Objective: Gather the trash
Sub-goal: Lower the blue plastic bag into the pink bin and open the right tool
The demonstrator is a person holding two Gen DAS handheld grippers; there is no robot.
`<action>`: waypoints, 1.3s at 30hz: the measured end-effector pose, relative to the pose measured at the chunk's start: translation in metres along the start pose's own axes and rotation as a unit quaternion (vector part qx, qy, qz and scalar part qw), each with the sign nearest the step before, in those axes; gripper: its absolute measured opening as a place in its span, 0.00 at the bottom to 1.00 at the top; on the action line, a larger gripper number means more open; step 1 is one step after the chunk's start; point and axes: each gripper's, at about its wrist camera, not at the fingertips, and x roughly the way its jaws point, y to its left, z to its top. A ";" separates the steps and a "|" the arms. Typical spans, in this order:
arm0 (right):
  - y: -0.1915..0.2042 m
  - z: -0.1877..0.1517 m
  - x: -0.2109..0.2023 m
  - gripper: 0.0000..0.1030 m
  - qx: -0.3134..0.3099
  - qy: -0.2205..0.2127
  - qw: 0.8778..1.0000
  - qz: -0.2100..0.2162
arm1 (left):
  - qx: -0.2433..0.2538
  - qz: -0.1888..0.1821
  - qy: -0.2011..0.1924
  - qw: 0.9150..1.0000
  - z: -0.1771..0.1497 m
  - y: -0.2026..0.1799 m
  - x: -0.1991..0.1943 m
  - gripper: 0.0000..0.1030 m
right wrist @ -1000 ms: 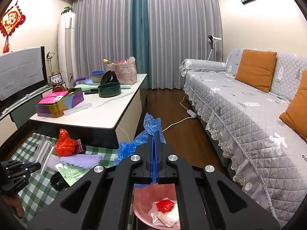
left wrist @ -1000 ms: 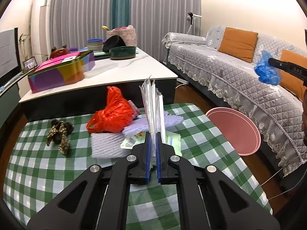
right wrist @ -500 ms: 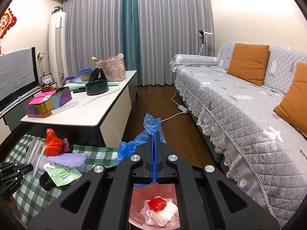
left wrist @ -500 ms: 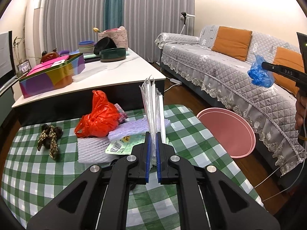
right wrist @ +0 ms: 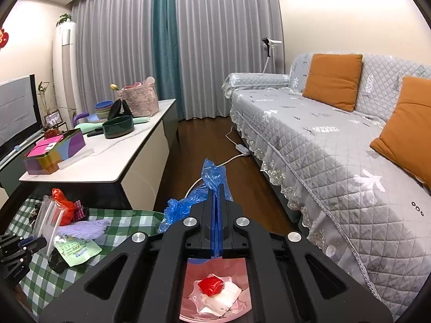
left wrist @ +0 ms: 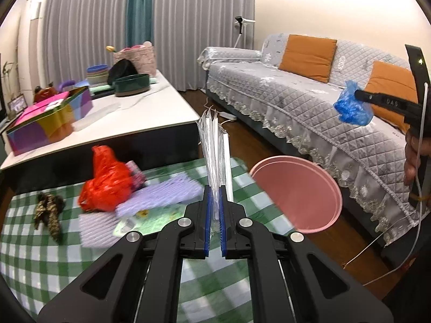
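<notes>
My left gripper [left wrist: 214,191] is shut on a clear plastic packet of white straws [left wrist: 214,145], held upright above the green checked table [left wrist: 40,263]. My right gripper [right wrist: 216,188] is shut on a crumpled blue plastic bag [right wrist: 199,196] and hangs right over the pink trash bin [right wrist: 215,293], which holds a red wrapper and white paper. In the left wrist view the bin [left wrist: 296,191] stands right of the table and the blue bag [left wrist: 351,106] hangs above it. On the table lie a red plastic bag [left wrist: 106,183], purple foam netting [left wrist: 159,199] and a green packet [left wrist: 150,218].
A dark patterned hair tie [left wrist: 49,211] lies at the table's left. A white coffee table [left wrist: 107,118] with a colourful box and bowls stands behind. A grey sofa [right wrist: 336,148] with orange cushions runs along the right. A white cable lies on the wooden floor [right wrist: 234,145].
My left gripper has swung right with the straw packet, bringing the pink bin closer. My right gripper has stayed over the bin with the blue bag.
</notes>
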 end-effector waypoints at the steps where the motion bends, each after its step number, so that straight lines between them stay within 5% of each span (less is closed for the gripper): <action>1: -0.003 0.000 0.002 0.01 0.004 0.002 1.000 -0.003 | 0.000 -0.004 0.000 1.000 0.002 -0.004 0.003 0.05; 14: -0.021 -0.003 0.025 0.01 0.012 0.025 0.999 -0.017 | 0.001 -0.054 0.004 0.999 0.035 -0.057 0.065 0.05; 36: -0.031 -0.016 0.056 0.04 0.017 0.063 0.997 -0.040 | 0.011 -0.117 0.047 0.992 0.034 -0.092 0.132 0.06; 37: -0.032 -0.016 0.057 0.05 0.018 0.065 0.997 -0.041 | 0.011 -0.120 0.049 0.992 0.033 -0.092 0.133 0.14; 39: -0.032 -0.016 0.058 0.26 0.020 0.067 0.997 -0.044 | 0.009 -0.121 0.052 0.991 0.032 -0.091 0.134 0.38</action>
